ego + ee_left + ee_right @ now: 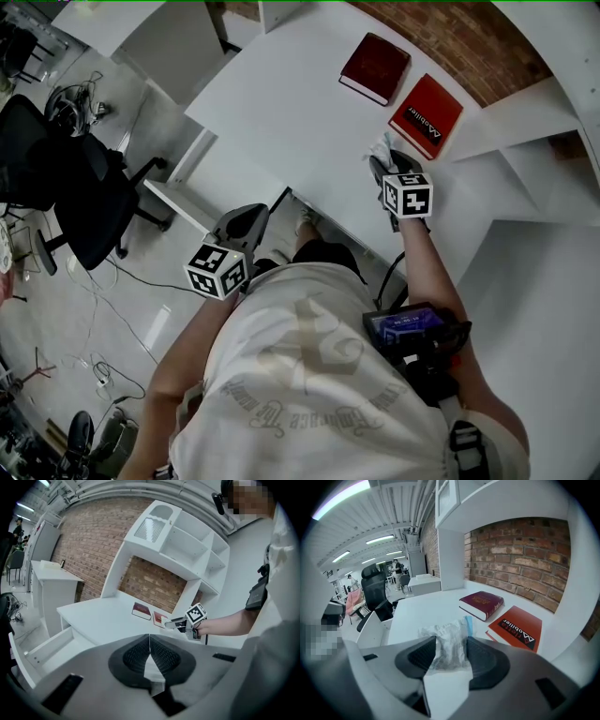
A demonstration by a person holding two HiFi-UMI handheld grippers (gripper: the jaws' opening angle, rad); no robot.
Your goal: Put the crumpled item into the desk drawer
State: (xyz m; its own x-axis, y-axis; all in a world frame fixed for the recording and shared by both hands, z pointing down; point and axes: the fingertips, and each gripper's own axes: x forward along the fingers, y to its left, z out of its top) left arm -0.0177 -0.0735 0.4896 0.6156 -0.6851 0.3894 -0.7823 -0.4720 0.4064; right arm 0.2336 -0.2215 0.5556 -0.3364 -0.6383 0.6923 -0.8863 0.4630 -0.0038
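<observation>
A crumpled white wrapper with a blue edge (pixel 447 641) is pinched between the pads of my right gripper (pixel 451 645). In the head view that gripper (pixel 386 161) hovers over the right part of the white desk (pixel 291 103), and the wrapper (pixel 382 146) sticks out ahead of its jaws. My left gripper (pixel 150 641) is shut with its pads touching and nothing between them. It hangs in front of the desk's near edge (pixel 248 220). The open white drawer (pixel 44 651) juts out at the desk's left end (pixel 178 202).
A maroon book (pixel 375 67) and a red book (pixel 427 114) lie at the back of the desk by the brick wall. White shelves (pixel 525 122) rise at the right. A black office chair (pixel 84 202) and floor cables are to the left.
</observation>
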